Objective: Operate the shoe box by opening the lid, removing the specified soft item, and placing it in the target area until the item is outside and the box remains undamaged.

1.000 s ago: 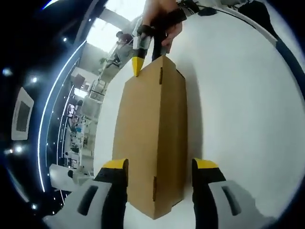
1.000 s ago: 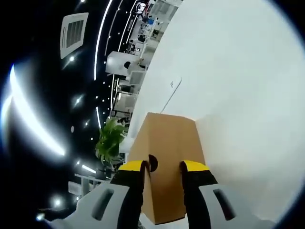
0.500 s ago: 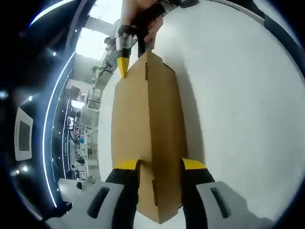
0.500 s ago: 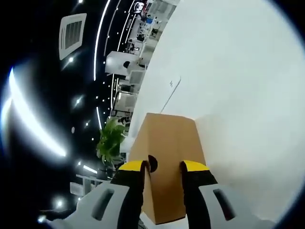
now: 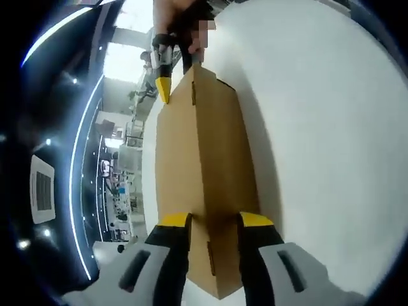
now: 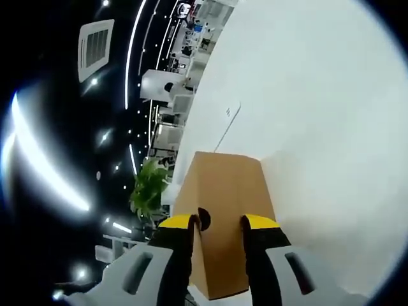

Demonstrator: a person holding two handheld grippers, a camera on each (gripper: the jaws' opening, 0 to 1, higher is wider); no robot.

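Left gripper clamped on near end of cardboard shoe box, right gripper pinching far end, white table, no readable print

we've got a big white table with a thin white card lying flat on it, leafy green plant off its edge, ceiling vent, curved light strips, cluttered shelving way back

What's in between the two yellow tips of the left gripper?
In the left gripper view, the left gripper has the near edge of the cardboard shoe box between its yellow tips.
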